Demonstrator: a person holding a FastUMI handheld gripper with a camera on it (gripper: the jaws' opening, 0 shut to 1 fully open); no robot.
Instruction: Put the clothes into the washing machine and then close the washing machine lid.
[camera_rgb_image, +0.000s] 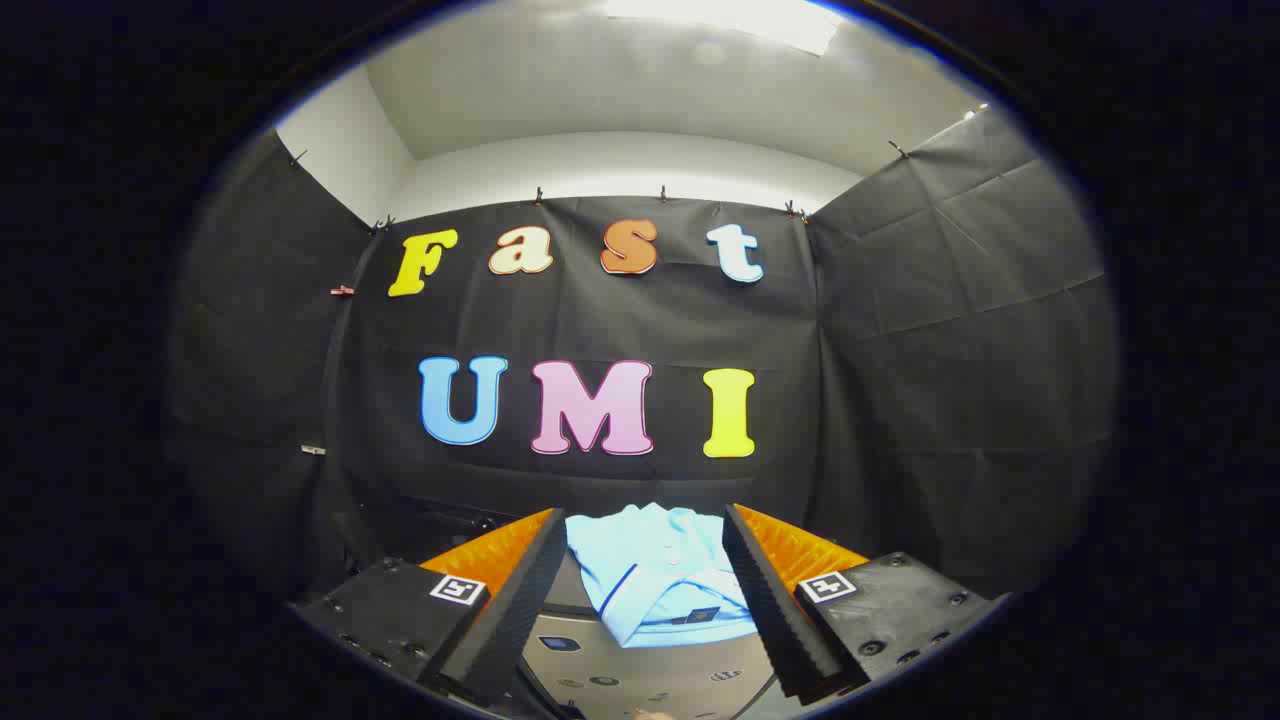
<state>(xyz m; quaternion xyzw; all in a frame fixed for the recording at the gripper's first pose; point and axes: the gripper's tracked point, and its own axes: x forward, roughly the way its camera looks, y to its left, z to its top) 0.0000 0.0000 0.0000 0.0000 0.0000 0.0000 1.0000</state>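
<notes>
Held well apart, the gripper (645, 590) fingers clamp nothing; they frame a light blue polo shirt (655, 585) that lies folded on top of the washing machine (640, 680), its collar away from the camera. The shirt sits between and just beyond the fingertips, untouched as far as the view shows. Black booth cloth (900, 380) hangs behind it. I judge the first step is in hand: approaching the shirt to pick it up. Next, the gripper needs to drop lower and forward until both fingers straddle a fold, then squeeze. Whether the lid stands open cannot be told.
</notes>
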